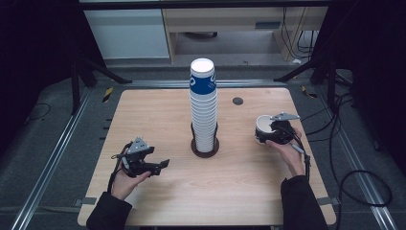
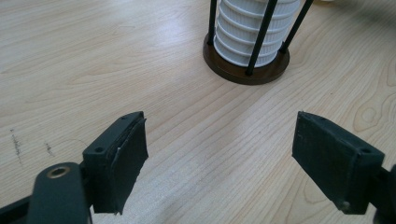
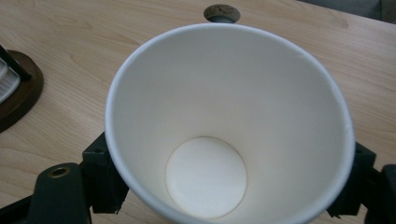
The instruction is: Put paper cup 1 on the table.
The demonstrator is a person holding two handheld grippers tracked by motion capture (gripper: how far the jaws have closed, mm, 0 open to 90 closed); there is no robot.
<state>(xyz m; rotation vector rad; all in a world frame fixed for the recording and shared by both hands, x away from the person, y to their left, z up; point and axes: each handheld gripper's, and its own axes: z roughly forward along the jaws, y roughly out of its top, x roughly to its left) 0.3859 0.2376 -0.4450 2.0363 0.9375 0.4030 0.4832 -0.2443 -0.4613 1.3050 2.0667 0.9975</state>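
1. High view: the right claw (image 1: pixel 272 134) pinches a white paper cup (image 1: pixel 263 125) near the bench's (image 1: pixel 158 110) right edge, mouth toward its camera, apparently taken from the cup stack (image 1: pixel 203 105).
2. The left claw (image 1: pixel 160 165) rests spread and empty near the front-left corner, facing the stack's holder (image 2: pixel 246 70), likely waiting.
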